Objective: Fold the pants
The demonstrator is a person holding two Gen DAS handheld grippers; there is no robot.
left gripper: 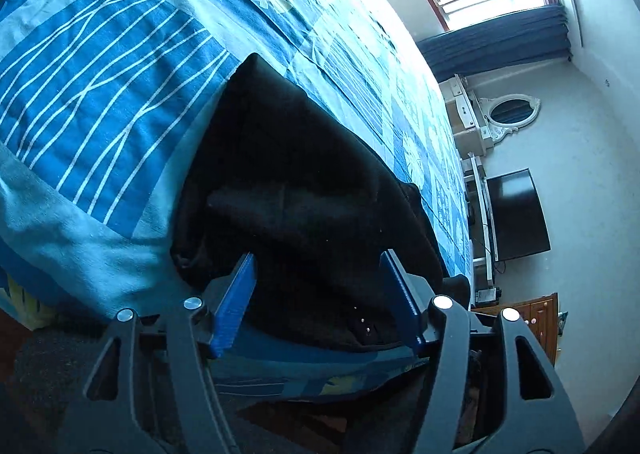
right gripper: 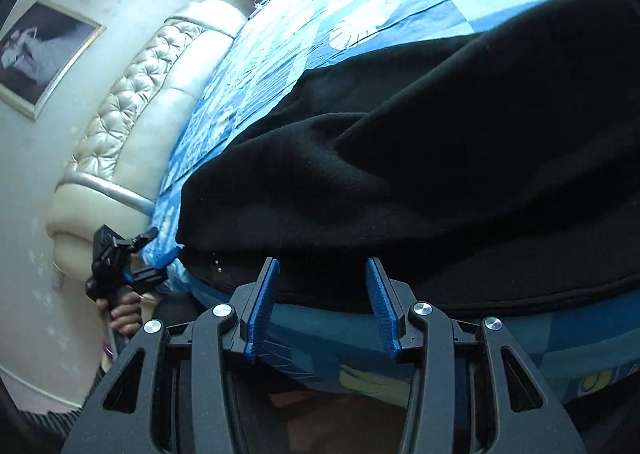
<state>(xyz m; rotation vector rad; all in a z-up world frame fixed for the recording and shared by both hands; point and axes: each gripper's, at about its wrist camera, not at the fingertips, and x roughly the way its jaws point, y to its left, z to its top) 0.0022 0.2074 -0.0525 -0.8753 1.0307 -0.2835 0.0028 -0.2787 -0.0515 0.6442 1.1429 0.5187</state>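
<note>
Black pants lie folded on the blue patterned bed cover, near the bed's front edge. In the left wrist view my left gripper is open, its blue fingers at the near end of the pants, nothing between them. In the right wrist view the pants spread across the cover, bunched in thick folds. My right gripper is open at the pants' near hem, empty. The left gripper and the hand holding it show at the left of that view.
A padded cream headboard and a framed picture lie left. A window with blue curtain, an oval mirror, a dark TV screen and a wooden cabinet stand beyond the bed's far end.
</note>
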